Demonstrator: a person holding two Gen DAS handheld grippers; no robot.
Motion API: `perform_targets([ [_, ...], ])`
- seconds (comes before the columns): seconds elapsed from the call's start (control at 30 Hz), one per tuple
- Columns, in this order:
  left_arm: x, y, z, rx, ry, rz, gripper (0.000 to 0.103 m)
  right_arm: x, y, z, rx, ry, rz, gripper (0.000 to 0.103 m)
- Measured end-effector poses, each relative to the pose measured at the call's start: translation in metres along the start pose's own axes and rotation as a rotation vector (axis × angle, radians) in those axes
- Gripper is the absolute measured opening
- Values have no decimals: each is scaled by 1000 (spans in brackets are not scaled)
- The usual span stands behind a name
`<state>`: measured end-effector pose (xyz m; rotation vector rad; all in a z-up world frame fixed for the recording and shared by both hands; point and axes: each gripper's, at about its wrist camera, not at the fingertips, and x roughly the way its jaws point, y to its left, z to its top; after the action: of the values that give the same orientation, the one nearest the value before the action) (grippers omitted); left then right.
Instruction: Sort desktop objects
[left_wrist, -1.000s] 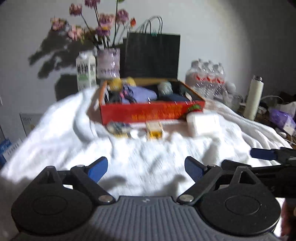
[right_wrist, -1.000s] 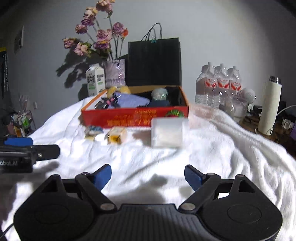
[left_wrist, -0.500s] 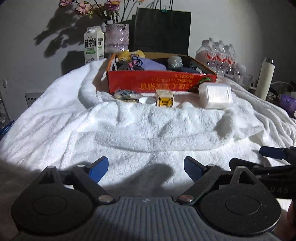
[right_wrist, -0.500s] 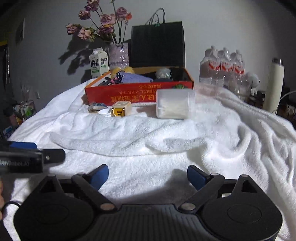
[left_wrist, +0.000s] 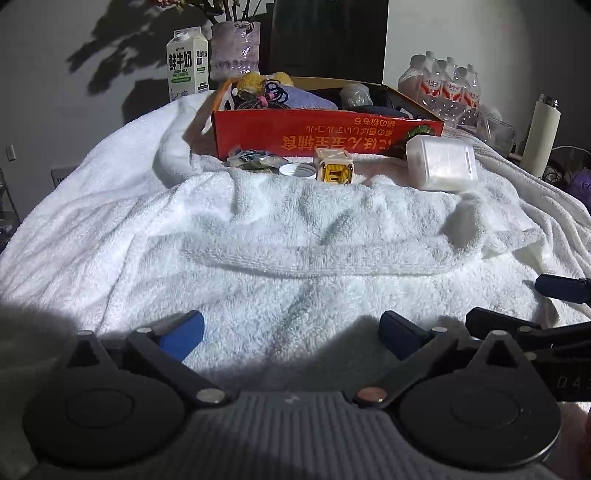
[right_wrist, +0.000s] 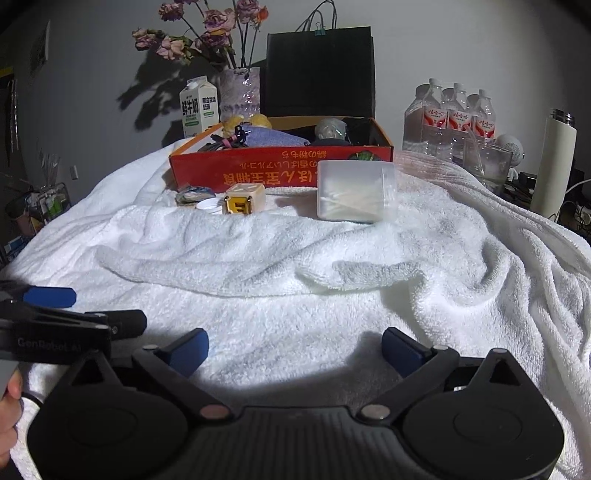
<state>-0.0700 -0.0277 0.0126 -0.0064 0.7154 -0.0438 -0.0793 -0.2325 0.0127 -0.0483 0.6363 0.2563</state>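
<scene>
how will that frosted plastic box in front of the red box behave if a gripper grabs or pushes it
The frosted plastic box looks thin-walled, so probably light and slightly flexible. Its smooth sides may slip between pads. Resting on rumpled white towel, it would likelier tip or drag than slide.

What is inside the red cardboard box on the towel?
Inside the red box I can see a purple cloth, dark cables, something yellow and a roundish clear object. The front wall hides the bottom.
</scene>
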Motion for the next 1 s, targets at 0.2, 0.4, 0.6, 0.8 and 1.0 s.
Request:
perform_targets([
  [0.2,0,1,5,-14,41,-6,103,1,2,0,-16,9,-10,103],
  [0.4,2,2,9,-7,70,-7,103,2,2,1,-15,10,-11,103],
  [0.6,5,0,12,6,83,4,103,2,4,3,-34,10,-27,103],
  [0.8,5,8,20,36,86,-52,102,-5,2,31,-37,-49,-28,100],
  [1.0,-1,61,77,-100,-94,-172,96,13,9,89,-46,-132,36,95],
])
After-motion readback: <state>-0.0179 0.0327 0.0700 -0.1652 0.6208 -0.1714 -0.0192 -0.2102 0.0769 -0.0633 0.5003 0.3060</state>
